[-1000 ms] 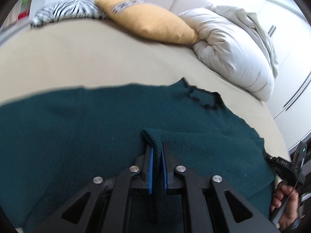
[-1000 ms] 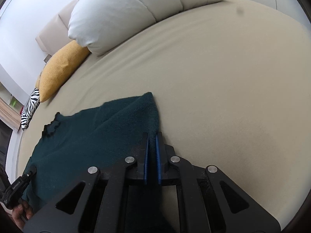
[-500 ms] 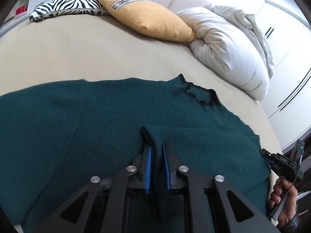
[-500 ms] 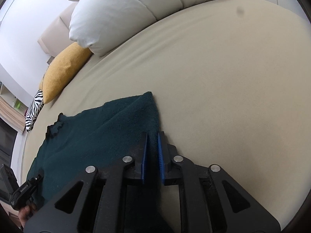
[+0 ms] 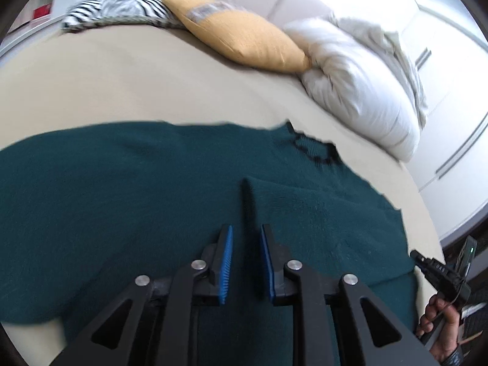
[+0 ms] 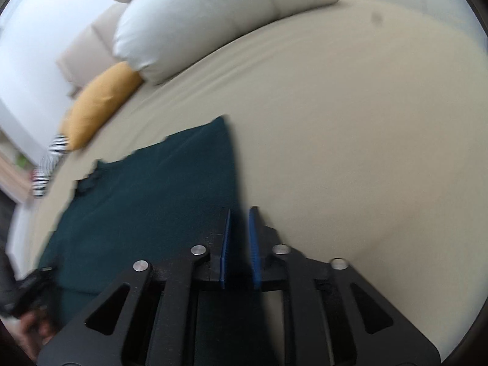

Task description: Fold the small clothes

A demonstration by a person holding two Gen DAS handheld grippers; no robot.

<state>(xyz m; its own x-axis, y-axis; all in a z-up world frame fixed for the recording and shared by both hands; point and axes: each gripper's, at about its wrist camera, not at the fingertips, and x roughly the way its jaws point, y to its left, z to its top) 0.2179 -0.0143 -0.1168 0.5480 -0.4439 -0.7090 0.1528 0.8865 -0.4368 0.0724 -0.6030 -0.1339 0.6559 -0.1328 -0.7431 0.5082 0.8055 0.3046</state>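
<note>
Bedroom setting: beige bed sheet [image 5: 128,91] serves as the folding surface, headboard behind. Taking the dark green sweater [image 5: 122,189] as landmark and reading left to right in the left wrist view: zebra-print cushion [image 5: 119,9] beyond its far edge, then mustard cushion [image 5: 244,39], then white duvet [image 5: 360,85] past the collar end. Sweater lies flat and spread on the sheet, black-trimmed neckline [image 5: 317,152] toward the duvet; a folded layer sits over the body, its edge running straight out from the fingers. Likely laid that way so the fold rests square before the next one.

Left gripper [image 5: 245,259]: jaws have just been opening, blue pads parted above the fold edge, cloth below them but not pinched. Released.

Right gripper [image 6: 239,244]: sits at the sweater's right-hand edge, near its far corner [image 6: 222,122]. Jaws slightly parted, having just opened; fabric edge runs between the pads, none visibly squeezed. Released too, I judge.
</note>
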